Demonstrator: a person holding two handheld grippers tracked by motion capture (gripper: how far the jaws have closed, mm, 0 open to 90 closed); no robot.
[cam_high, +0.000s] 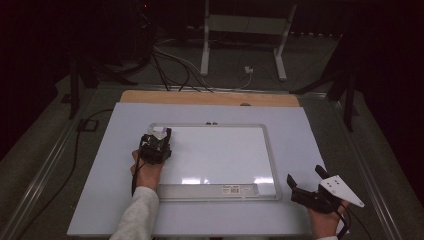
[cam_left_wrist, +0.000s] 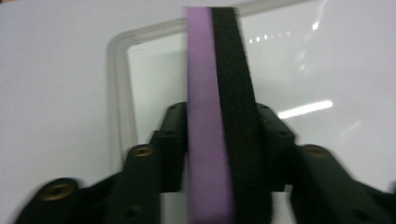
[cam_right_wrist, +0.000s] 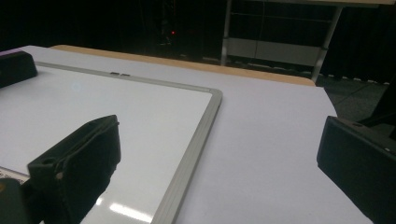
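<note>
Lying flat on the pale table (cam_high: 110, 200), the whiteboard (cam_high: 220, 155) with its grey frame serves as the landmark for everything else. Over the whiteboard's far-left corner the left gripper (cam_high: 161, 134) has its jaws closed tight on a whiteboard eraser (cam_left_wrist: 219, 121), a purple block with a black felt face held on edge between them. Off the whiteboard's near-right corner, above bare table, the right gripper (cam_high: 306, 175) hangs with its jaws spread wide and nothing between them.
</note>
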